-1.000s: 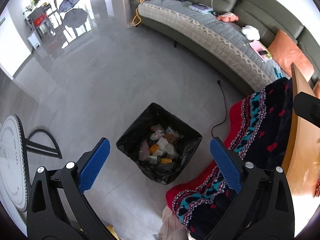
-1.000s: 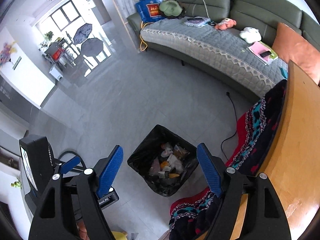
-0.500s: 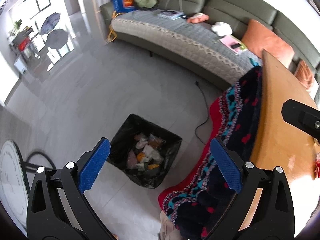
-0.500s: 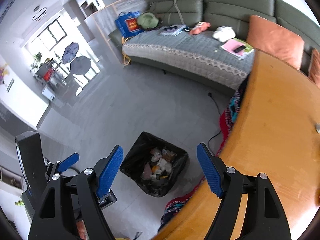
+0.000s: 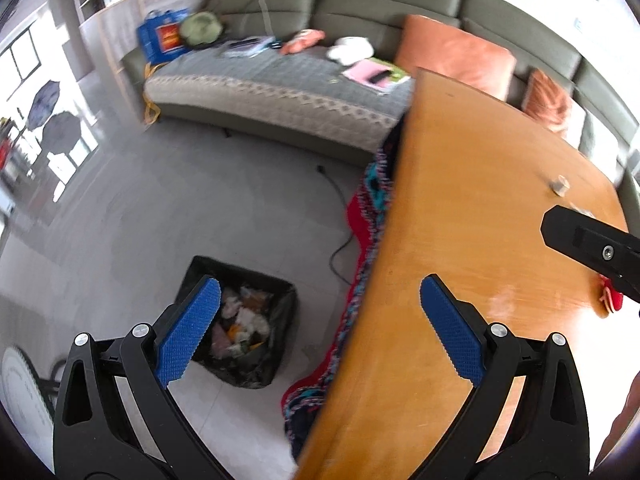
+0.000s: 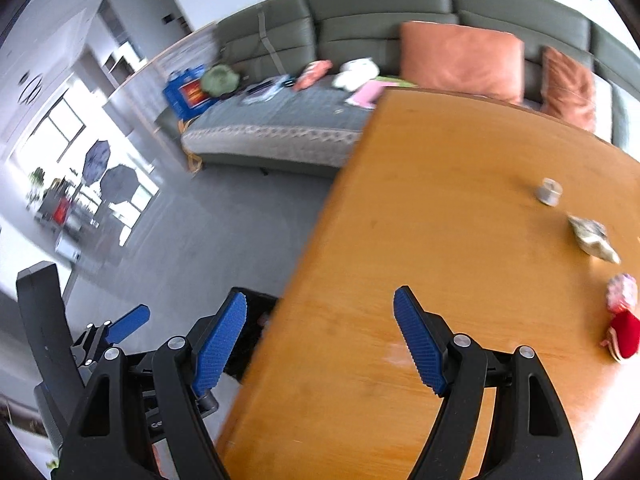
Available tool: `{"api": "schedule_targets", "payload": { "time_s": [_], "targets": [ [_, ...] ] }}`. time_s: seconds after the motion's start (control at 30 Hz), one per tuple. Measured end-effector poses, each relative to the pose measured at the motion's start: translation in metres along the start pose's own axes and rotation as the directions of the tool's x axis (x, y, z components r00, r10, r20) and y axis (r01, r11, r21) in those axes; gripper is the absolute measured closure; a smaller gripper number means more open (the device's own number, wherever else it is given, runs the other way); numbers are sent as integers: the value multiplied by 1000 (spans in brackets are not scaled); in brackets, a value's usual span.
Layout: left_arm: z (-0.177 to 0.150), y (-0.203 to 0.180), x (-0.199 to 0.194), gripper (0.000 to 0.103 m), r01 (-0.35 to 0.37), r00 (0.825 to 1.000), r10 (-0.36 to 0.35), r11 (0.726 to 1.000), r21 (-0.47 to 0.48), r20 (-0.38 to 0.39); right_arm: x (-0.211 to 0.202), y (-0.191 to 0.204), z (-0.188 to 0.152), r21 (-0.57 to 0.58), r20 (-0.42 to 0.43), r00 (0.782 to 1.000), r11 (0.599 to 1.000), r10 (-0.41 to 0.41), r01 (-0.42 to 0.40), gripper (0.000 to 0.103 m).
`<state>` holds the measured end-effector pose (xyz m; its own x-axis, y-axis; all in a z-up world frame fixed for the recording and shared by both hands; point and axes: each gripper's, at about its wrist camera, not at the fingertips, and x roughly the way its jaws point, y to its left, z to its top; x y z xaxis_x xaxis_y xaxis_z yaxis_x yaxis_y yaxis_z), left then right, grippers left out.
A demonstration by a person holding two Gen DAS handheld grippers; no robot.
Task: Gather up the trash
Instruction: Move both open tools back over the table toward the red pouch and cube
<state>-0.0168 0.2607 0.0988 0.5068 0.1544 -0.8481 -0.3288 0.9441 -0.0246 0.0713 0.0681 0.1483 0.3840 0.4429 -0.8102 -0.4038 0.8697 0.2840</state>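
Over the last second both cameras have been swinging up and to the right, away from the floor and onto the table; the bin that was sitting centred between the fingers is now sliding off to the lower left.

In the left wrist view, the left gripper (image 5: 320, 328) is hanging with its jaws spread wide and nothing between the blue pads. The black-lined trash bin (image 5: 280, 308), already holding crumpled scraps, is standing on the grey floor just beside the table's near edge, next to a patterned blanket (image 5: 368, 248) that is draping off that edge. The wooden table (image 5: 472, 208) is filling the right half, and the tip of the other tool is poking in at the far right.

In the right wrist view, the right gripper (image 6: 320, 340) is likewise gaping and carrying nothing, hovering over the bare near part of the table. The trash is lying well apart at the table's far right: a small grey cap-like piece (image 6: 549, 191), a crumpled wrapper (image 6: 594, 238), and a red and pink scrap (image 6: 622, 320).

The step in hand looks like a return for another piece. The next move probably calls for reaching rightward across the table, lowering over one scrap, most likely the red one as nearest, and closing on it.
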Motion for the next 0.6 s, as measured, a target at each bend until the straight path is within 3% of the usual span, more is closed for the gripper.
{"api": "schedule_targets", "payload": {
  "time_s": [0.47, 0.6],
  "targets": [
    [4, -148, 13, 6, 140, 990, -136, 971, 193, -33, -50, -180, -33, 212, 10, 985, 963, -172, 166, 26],
    [1, -178, 18, 6, 170, 985, -159, 959, 227, -63, -55, -221, -39, 196, -25, 976, 956, -216, 216, 26]
  ]
}}
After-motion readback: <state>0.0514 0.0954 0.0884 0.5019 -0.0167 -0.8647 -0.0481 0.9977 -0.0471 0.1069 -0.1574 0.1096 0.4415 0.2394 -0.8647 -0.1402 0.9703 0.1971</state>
